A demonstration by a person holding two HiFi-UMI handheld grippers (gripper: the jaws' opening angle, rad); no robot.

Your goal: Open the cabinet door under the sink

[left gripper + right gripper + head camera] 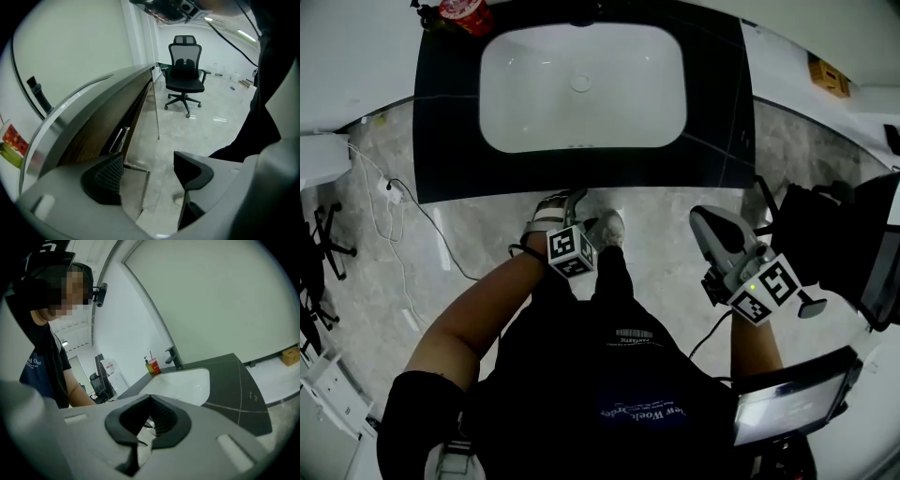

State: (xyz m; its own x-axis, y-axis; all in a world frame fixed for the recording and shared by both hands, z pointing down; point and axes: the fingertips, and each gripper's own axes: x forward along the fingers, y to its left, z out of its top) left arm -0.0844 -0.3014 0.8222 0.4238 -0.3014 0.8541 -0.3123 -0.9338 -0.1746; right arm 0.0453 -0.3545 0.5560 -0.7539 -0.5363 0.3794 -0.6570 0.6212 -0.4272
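The left gripper [145, 174] is held with its jaws spread wide, and nothing is gripped between them. The cabinet door [91, 133] under the sink is seen up and to the left of the left pad, outside the jaws. What is taken for its bar handle [119, 138] (pale metal, slanting up to the right) lies just beyond that pad. The right gripper [146, 423] is pressed together on nothing and aimed over the sink [185, 383], so the left is judged nearer.

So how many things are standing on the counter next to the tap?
2: a red cup with a straw and a green bottle close beside it, at the counter's back corner, left of the tap. More could be hidden.
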